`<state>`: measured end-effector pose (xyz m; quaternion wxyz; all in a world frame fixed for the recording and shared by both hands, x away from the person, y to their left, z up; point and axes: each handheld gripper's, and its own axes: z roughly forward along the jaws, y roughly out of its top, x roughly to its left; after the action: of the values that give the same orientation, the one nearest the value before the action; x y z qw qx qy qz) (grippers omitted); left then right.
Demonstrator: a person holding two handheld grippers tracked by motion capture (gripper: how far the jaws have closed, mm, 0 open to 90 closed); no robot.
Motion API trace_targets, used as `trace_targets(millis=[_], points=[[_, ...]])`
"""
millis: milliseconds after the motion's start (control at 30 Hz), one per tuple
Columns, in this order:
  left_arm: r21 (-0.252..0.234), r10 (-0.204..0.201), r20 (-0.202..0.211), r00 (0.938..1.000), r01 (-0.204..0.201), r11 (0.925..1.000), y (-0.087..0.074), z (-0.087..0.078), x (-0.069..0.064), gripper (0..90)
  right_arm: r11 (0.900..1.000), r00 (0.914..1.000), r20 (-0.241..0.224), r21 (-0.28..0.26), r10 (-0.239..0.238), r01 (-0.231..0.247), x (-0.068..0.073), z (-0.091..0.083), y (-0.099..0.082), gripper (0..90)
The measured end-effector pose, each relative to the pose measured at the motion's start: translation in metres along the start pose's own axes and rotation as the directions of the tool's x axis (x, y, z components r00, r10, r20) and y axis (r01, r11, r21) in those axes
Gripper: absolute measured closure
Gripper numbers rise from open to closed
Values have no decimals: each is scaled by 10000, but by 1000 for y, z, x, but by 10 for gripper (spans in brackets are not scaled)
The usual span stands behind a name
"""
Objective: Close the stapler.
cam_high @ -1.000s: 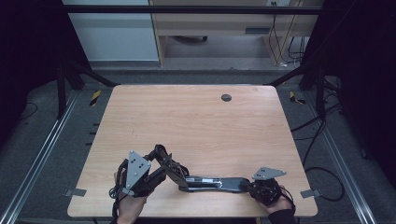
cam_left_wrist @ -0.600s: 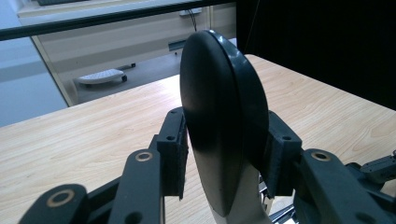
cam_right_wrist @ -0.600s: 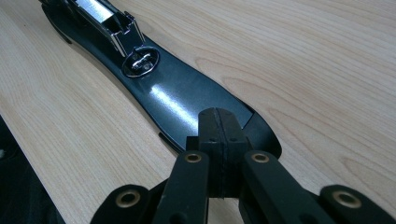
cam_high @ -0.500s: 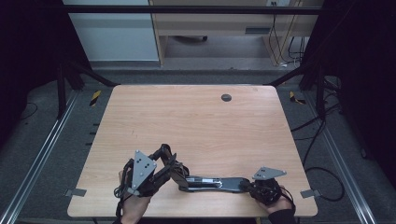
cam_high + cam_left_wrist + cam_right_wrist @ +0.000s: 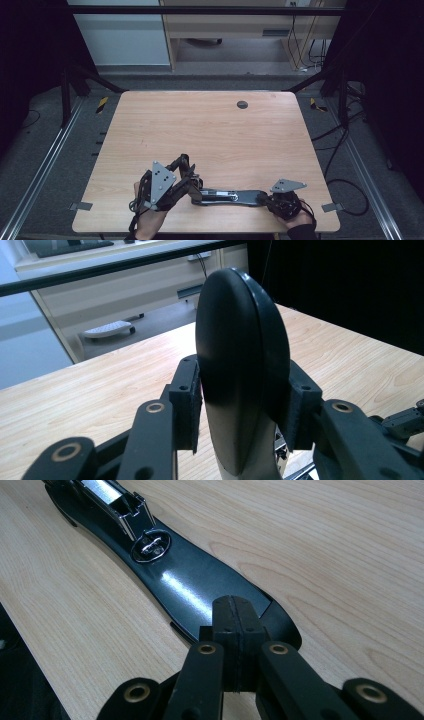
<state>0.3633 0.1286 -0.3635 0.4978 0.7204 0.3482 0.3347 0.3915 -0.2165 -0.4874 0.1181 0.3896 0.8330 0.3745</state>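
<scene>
A black stapler [image 5: 235, 196] lies opened out along the table's near edge. Its flat base [image 5: 185, 585] carries a shiny metal magazine [image 5: 115, 502]. My left gripper [image 5: 186, 181] is shut on the stapler's rounded black top arm [image 5: 240, 365], which stands upright between the pads [image 5: 187, 400]. At the other end, my right gripper [image 5: 270, 200] is shut. In the right gripper view its fingertips [image 5: 235, 615] are closed together with nothing between them, resting over the end of the base.
A small dark round grommet [image 5: 242, 104] sits in the light wooden table [image 5: 210, 135] near the far edge. Cables and a desk stand on the floor beyond. Metal rails run along both sides of the table.
My left gripper has shifted slightly to the right along the stapler's end. The right gripper and the stapler's base have stayed put.
</scene>
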Motion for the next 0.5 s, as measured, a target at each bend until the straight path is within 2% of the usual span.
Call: trace_targets(millis=[500], points=[[-12,439,-120,9990,-439,9990,3,5,-12,580,10000,10000,-12,13,-22,22,0,0,0,900]])
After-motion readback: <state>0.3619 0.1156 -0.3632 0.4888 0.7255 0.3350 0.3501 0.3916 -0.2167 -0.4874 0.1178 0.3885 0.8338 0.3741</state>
